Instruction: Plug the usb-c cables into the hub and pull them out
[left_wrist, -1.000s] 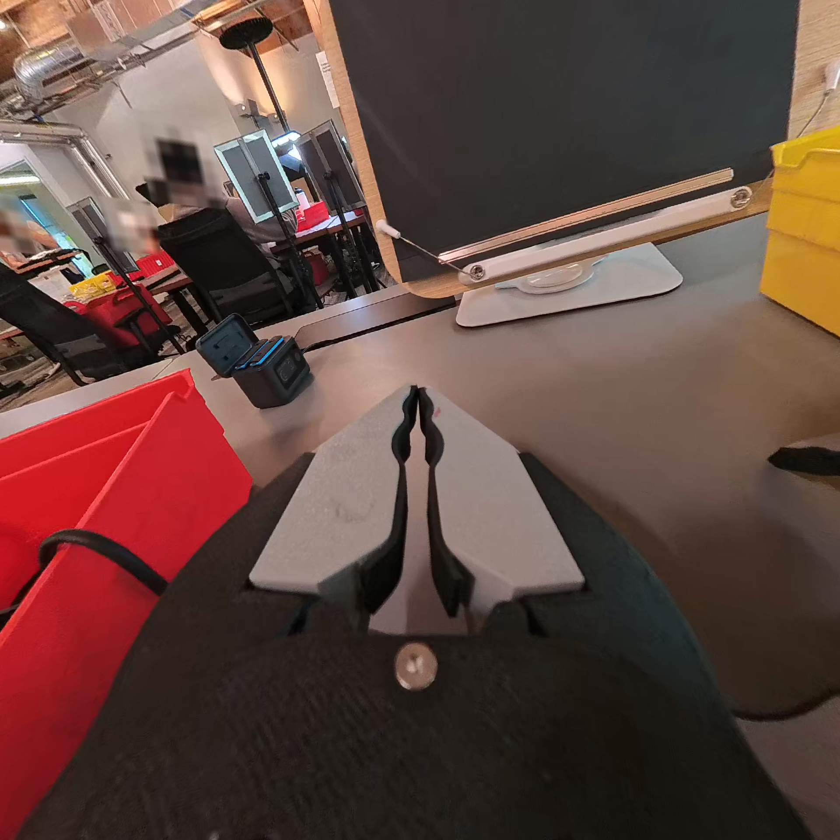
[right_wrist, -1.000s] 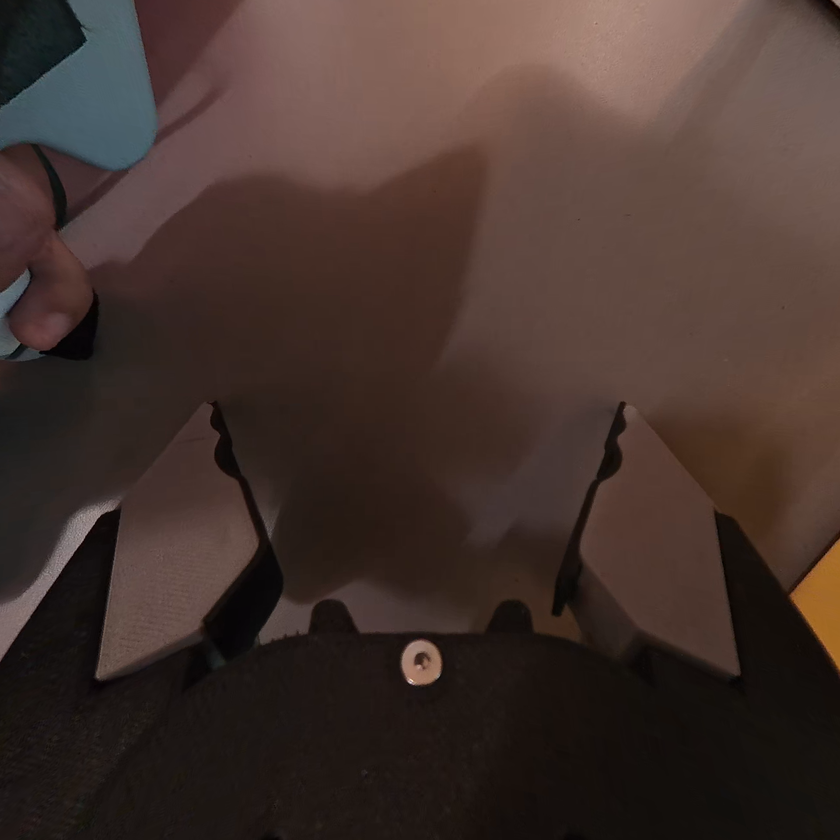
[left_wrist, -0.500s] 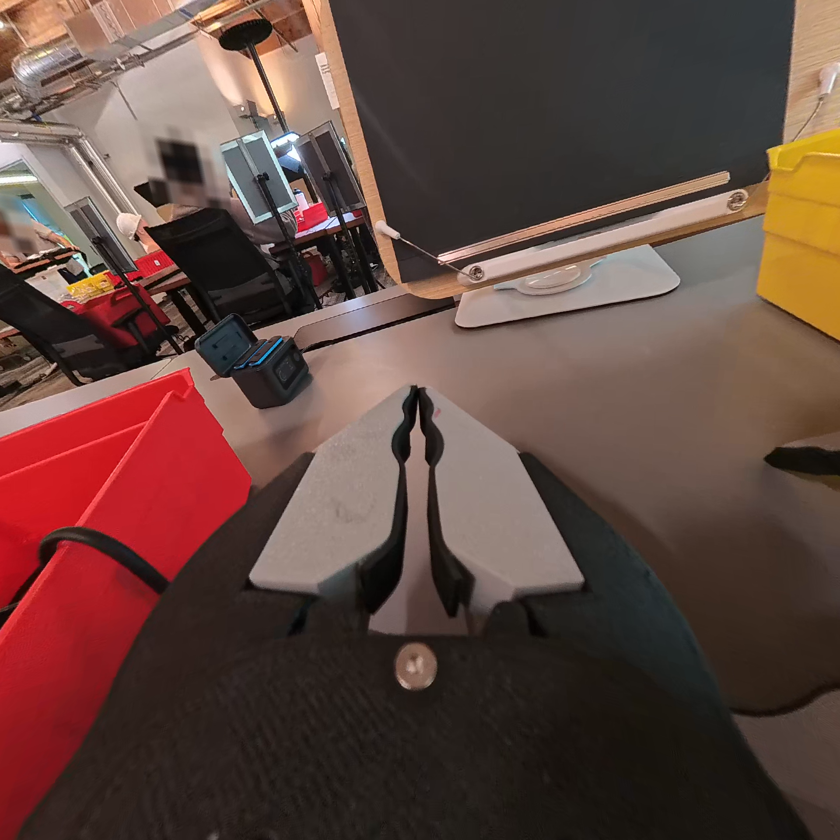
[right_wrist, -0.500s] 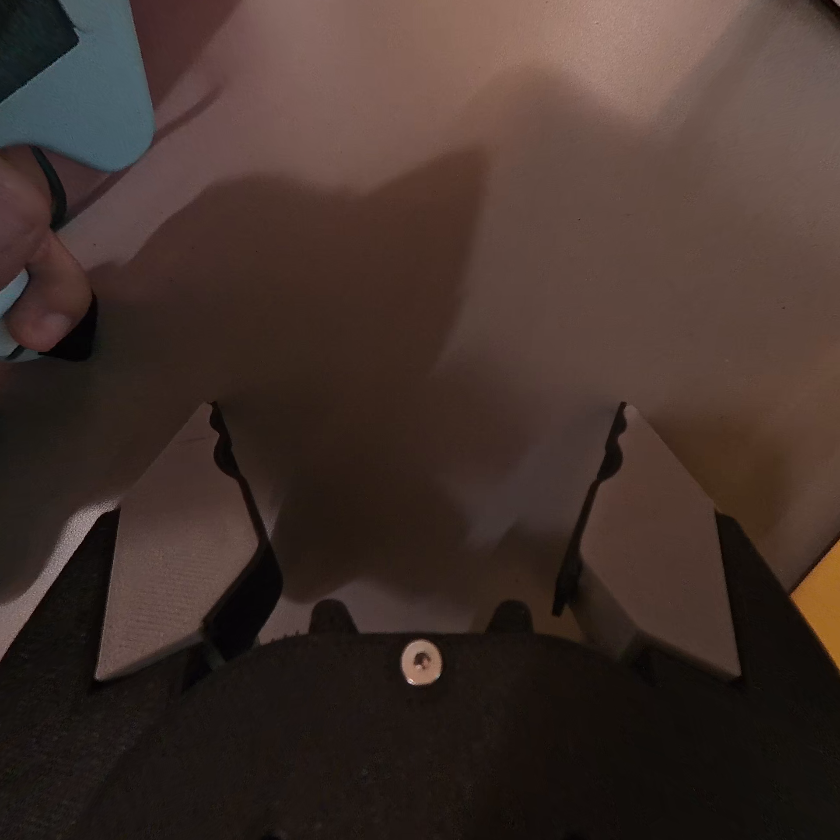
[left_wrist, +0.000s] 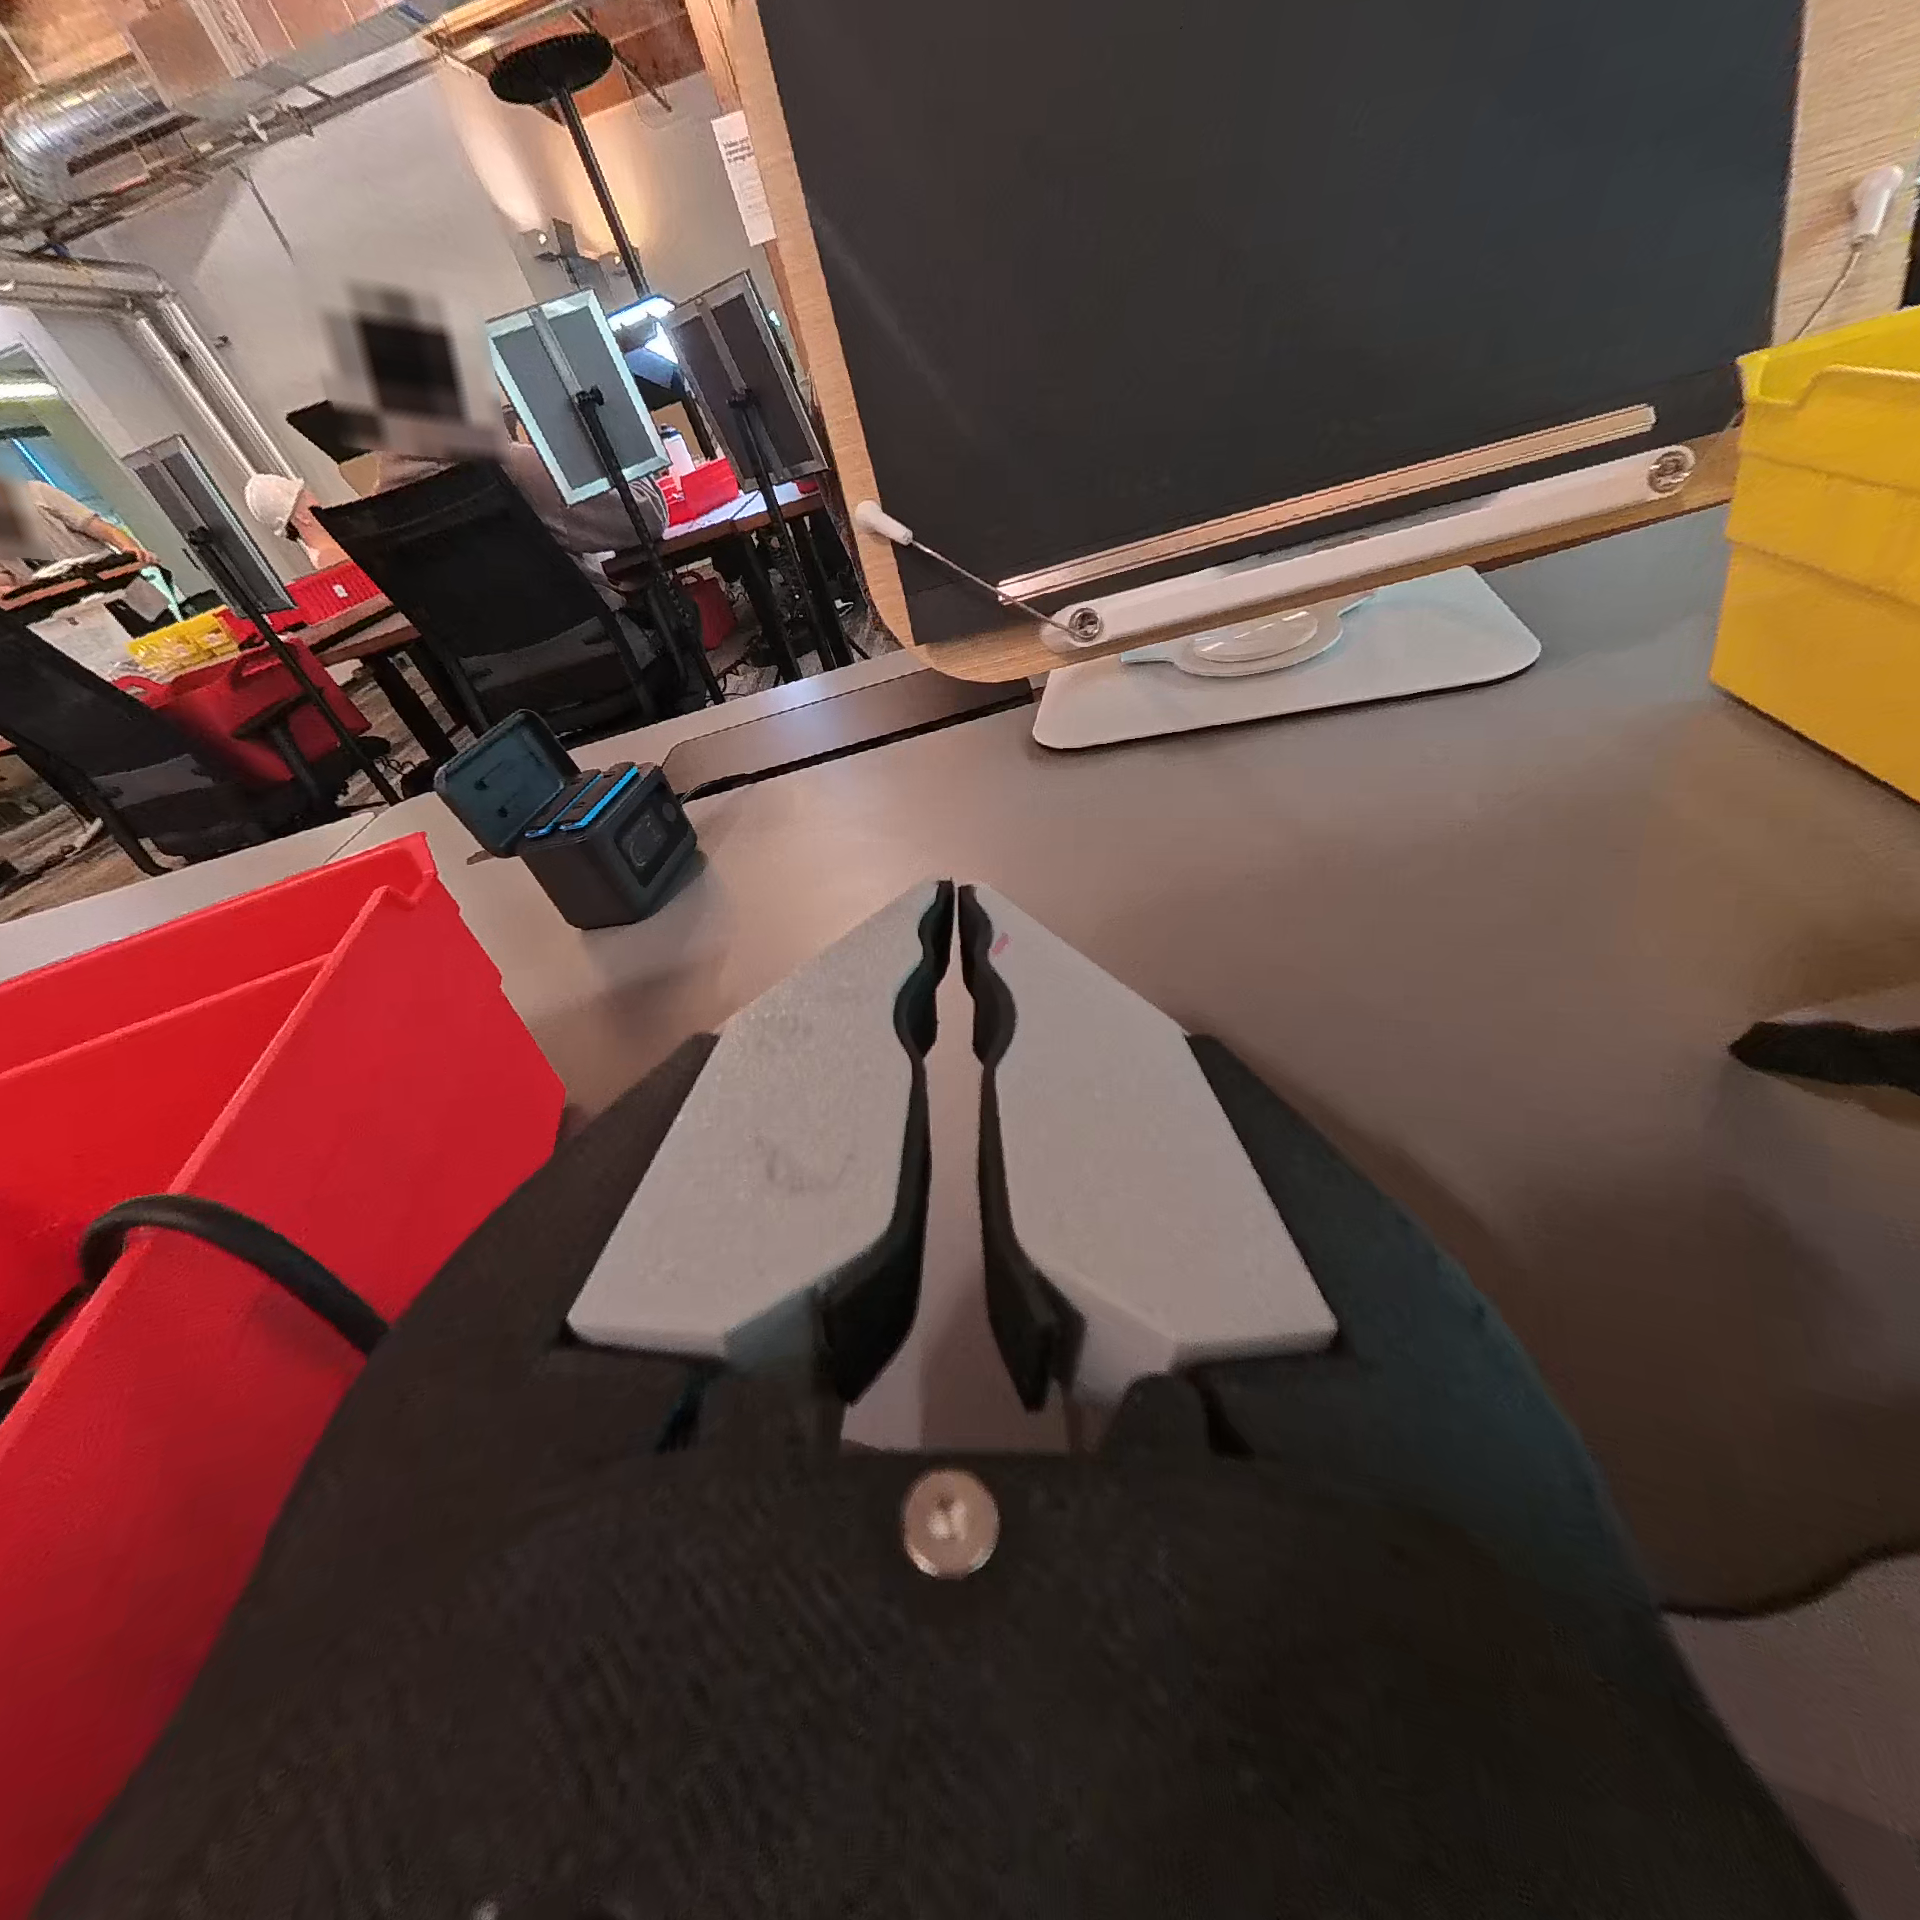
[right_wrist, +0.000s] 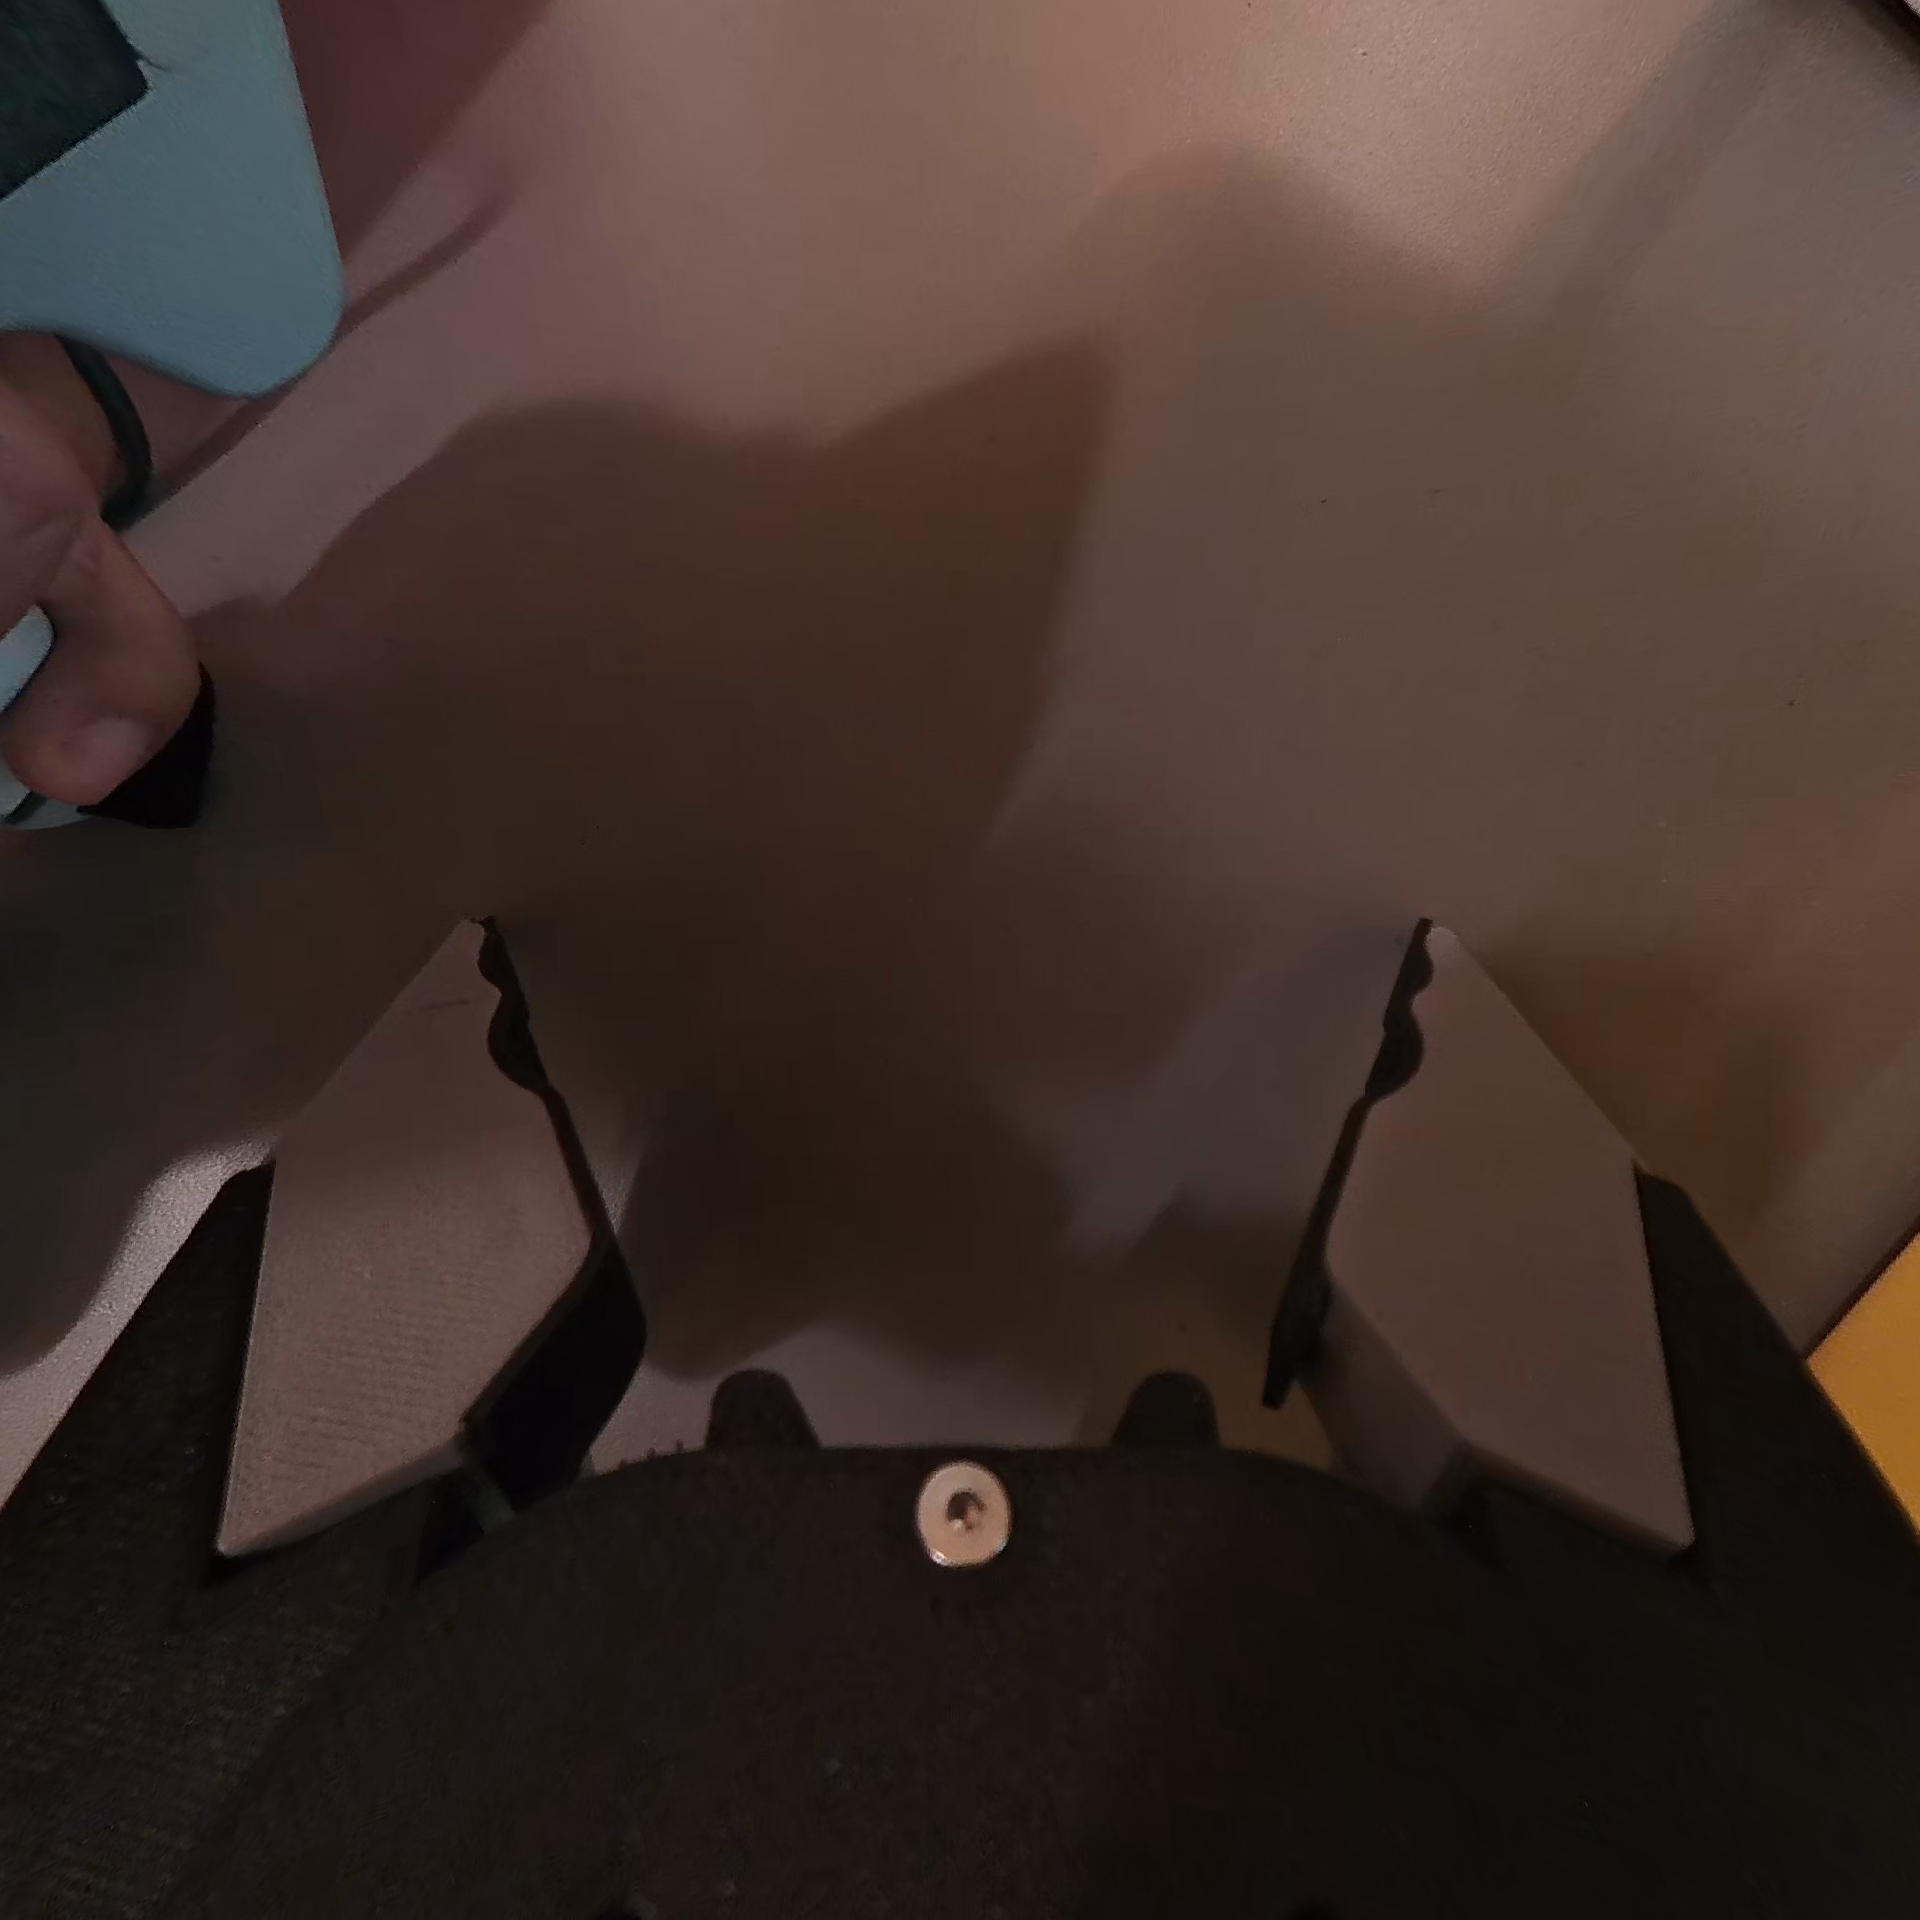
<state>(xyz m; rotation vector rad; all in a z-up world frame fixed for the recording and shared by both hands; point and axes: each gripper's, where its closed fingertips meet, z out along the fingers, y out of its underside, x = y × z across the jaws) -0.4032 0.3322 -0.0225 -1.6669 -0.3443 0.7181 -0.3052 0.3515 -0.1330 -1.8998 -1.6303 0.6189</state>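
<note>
1. The left gripper (left_wrist: 956, 902) is held low over a grey table (left_wrist: 1351, 914), its two grey fingers drawn nearly together with only a thin slit between the tips, and nothing sits between them.
2. To its left stands a red bin (left_wrist: 239, 1101) with a black cable (left_wrist: 229, 1247) looping over its near edge; whether this is one of the usb-c cables I cannot tell.
3. Beyond the bin sits a small dark case (left_wrist: 603, 831) with its lid open.
4. A yellow bin (left_wrist: 1829, 561) stands at the right, and a dark monitor (left_wrist: 1299, 260) on a white base rises at the back.
5. The right gripper (right_wrist: 956, 935) points down at the bare, shadowed table (right_wrist: 1455, 520), its fingers spread wide and empty.
6. At the left edge of that view a hand (right_wrist: 73, 665) grips a pale blue handle (right_wrist: 166, 197).
7. The hub is not visible in either view.
</note>
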